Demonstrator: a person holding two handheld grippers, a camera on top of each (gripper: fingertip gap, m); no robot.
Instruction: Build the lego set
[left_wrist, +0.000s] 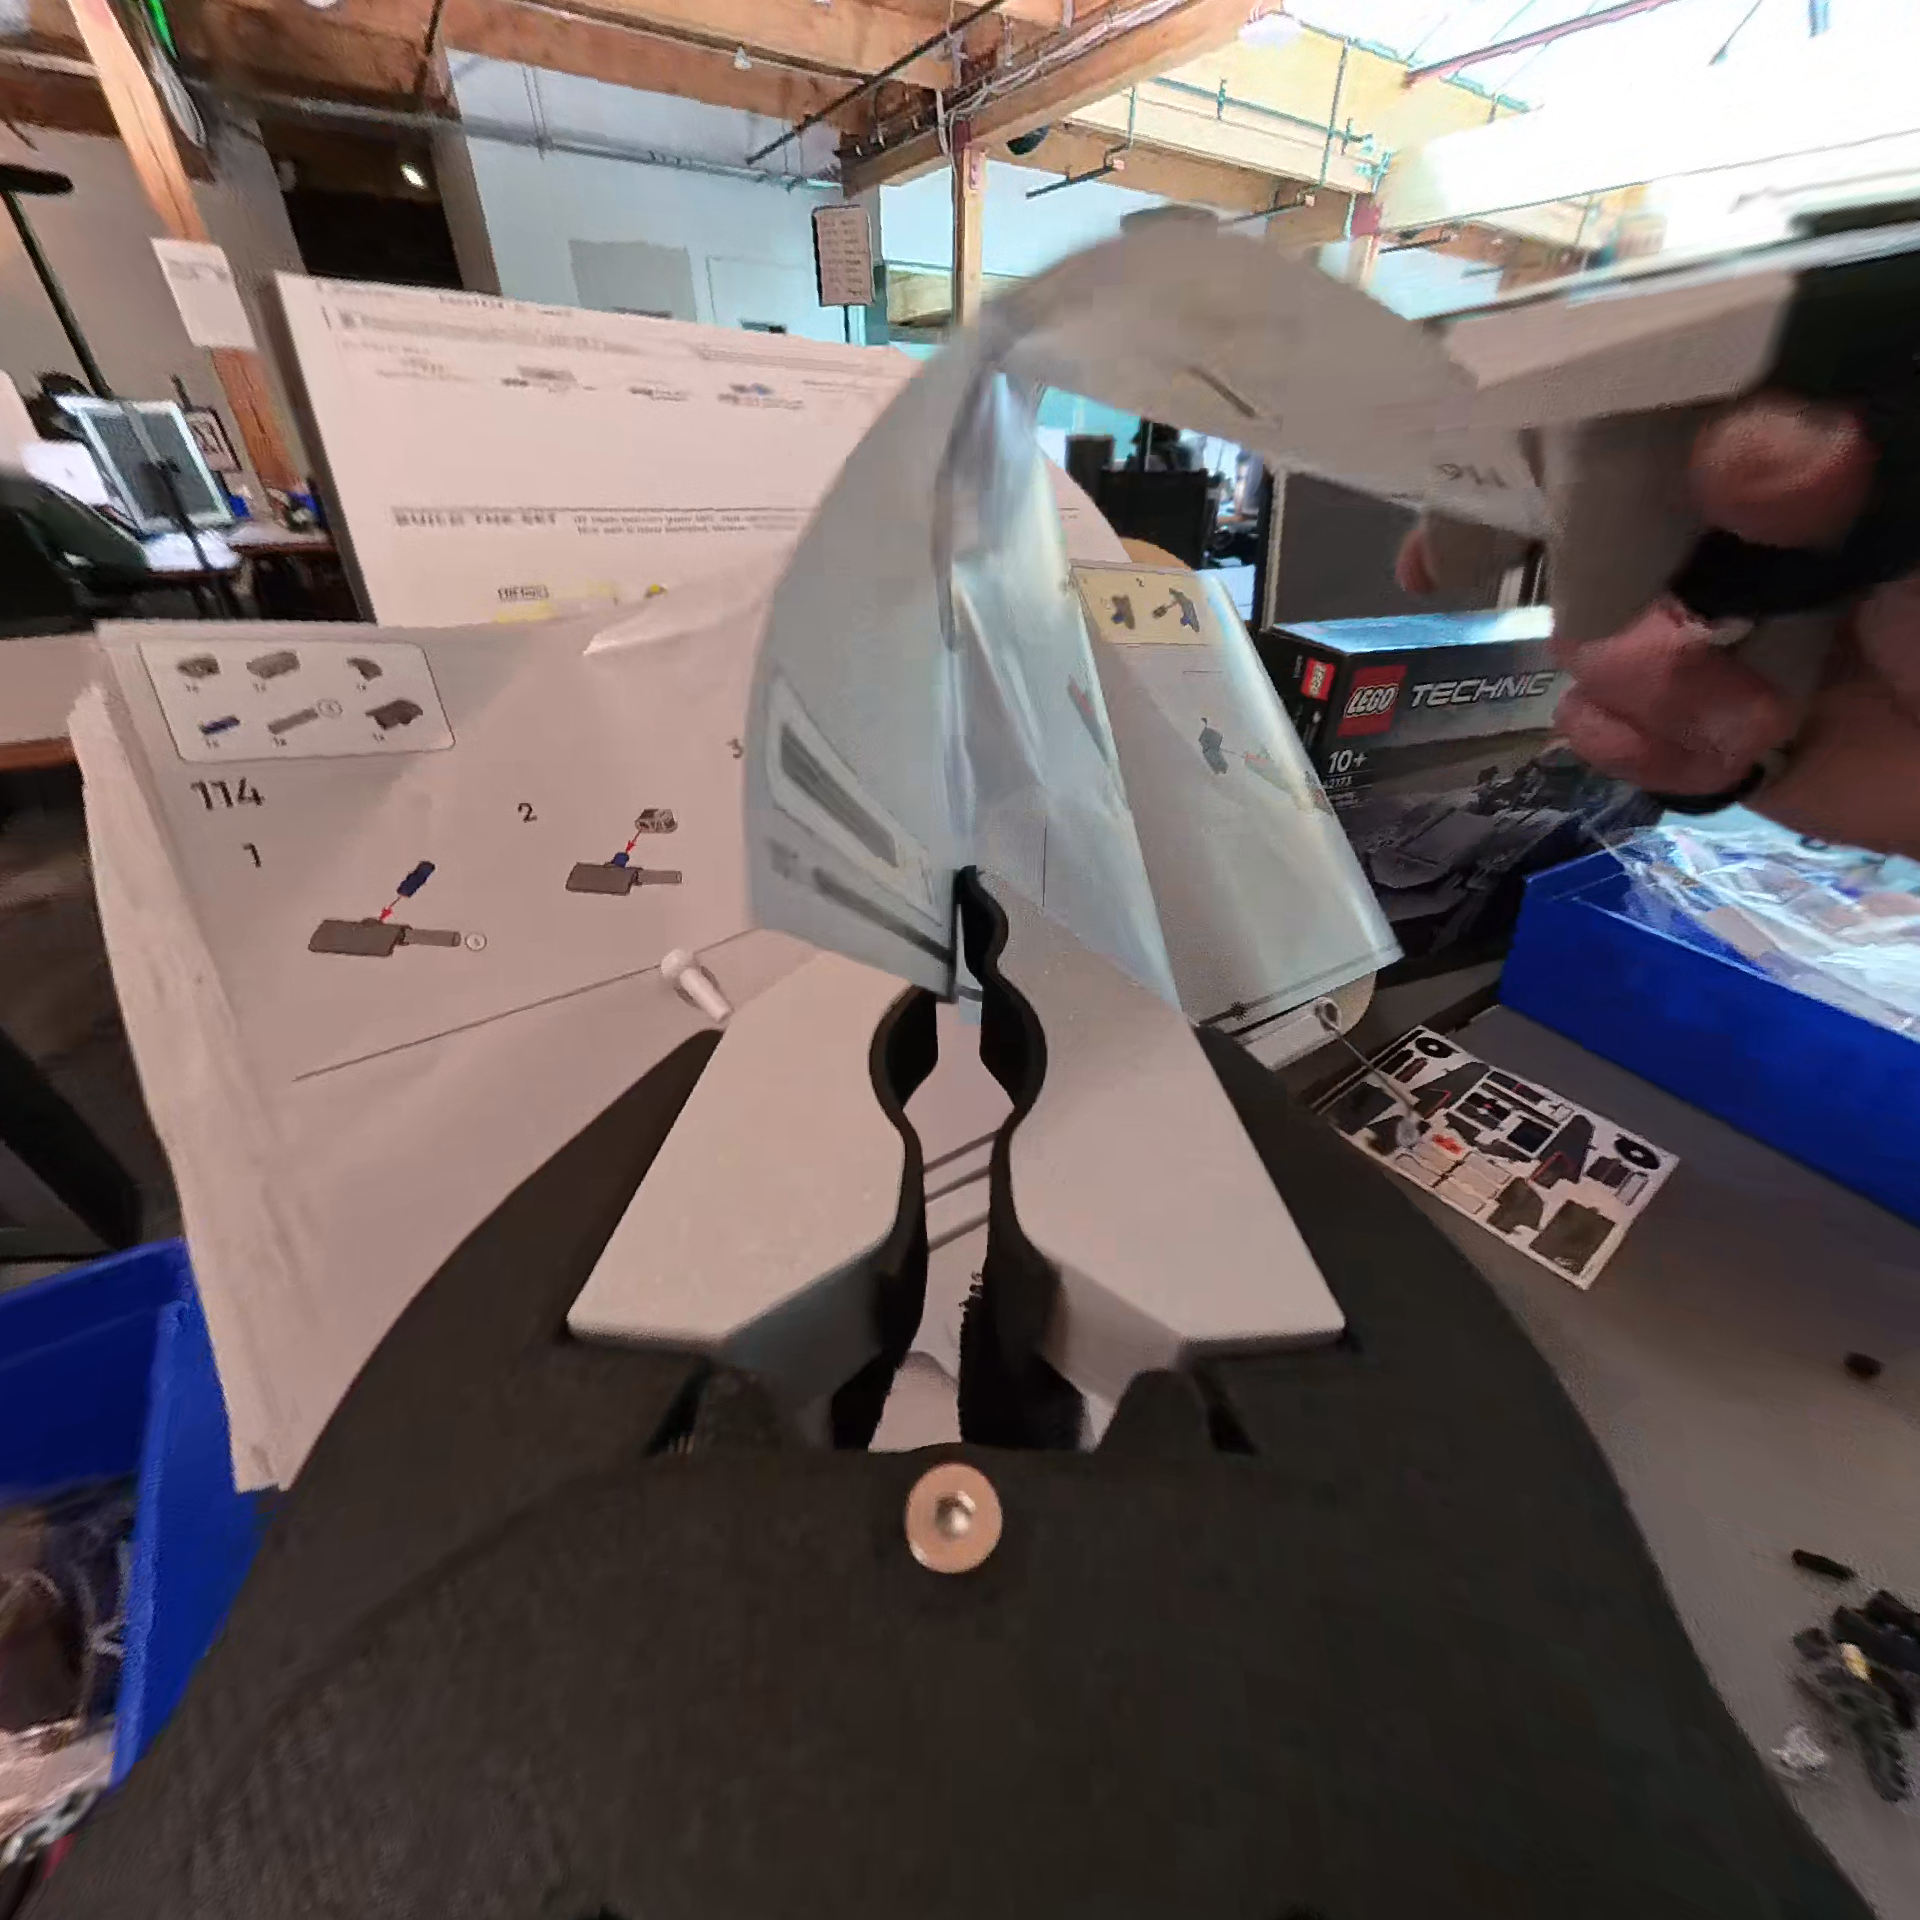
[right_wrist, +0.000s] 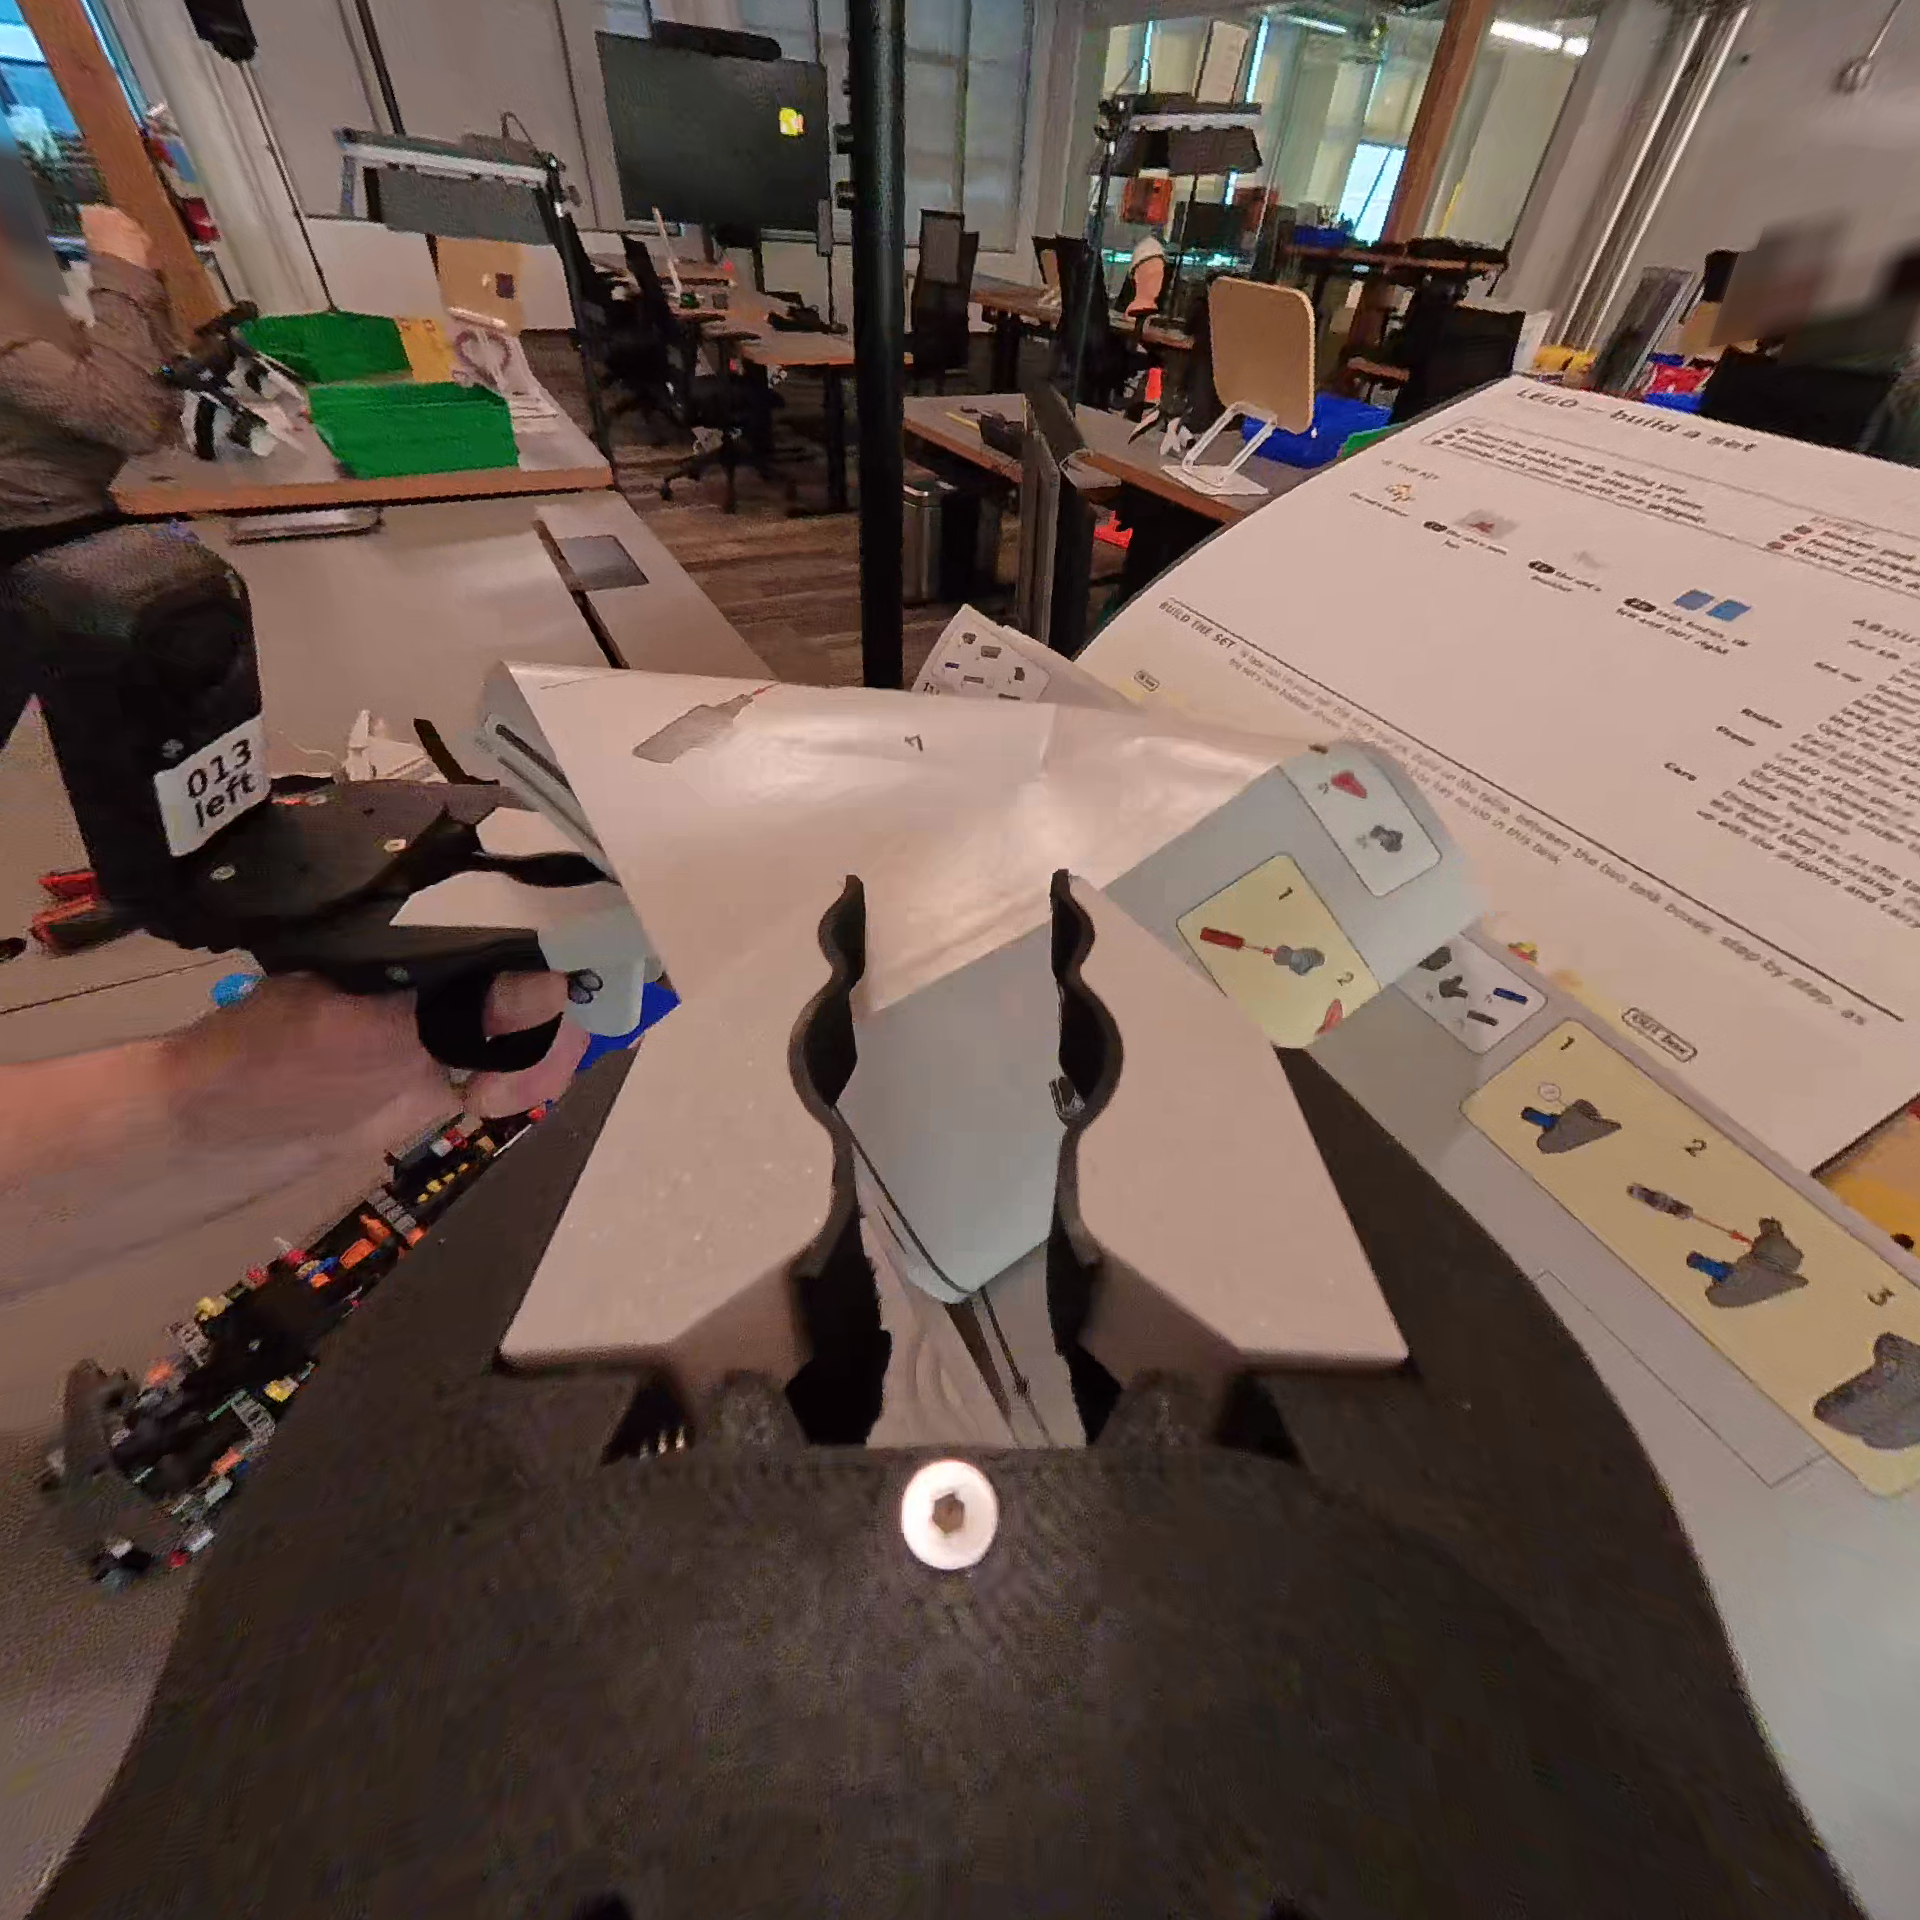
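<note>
The open instruction booklet (left_wrist: 416, 883) stands propped in front of me. My left gripper (left_wrist: 964, 935) is shut on the lower edge of one booklet page (left_wrist: 883, 675), which curls upward. The right wrist view shows the same hold, with my left gripper (right_wrist: 582, 868) clamped on the edge of that page (right_wrist: 831, 790). My right gripper (right_wrist: 956, 894) is open. A corner of the page lies between its fingers (right_wrist: 1070, 935), and the pads do not press on it. In the left wrist view my right gripper is blurred at the upper right.
A dark lego box (left_wrist: 1455, 707) stands behind a blue bin (left_wrist: 1714, 1018) of bagged parts on the right. A sticker sheet (left_wrist: 1507, 1153) lies on the grey table. Another blue bin (left_wrist: 104, 1403) is at the left. Loose pieces (right_wrist: 260, 1330) lie lower left. A white printed board (right_wrist: 1558, 644) stands behind. Some 11 cm of space lies between my two pairs of fingers.
</note>
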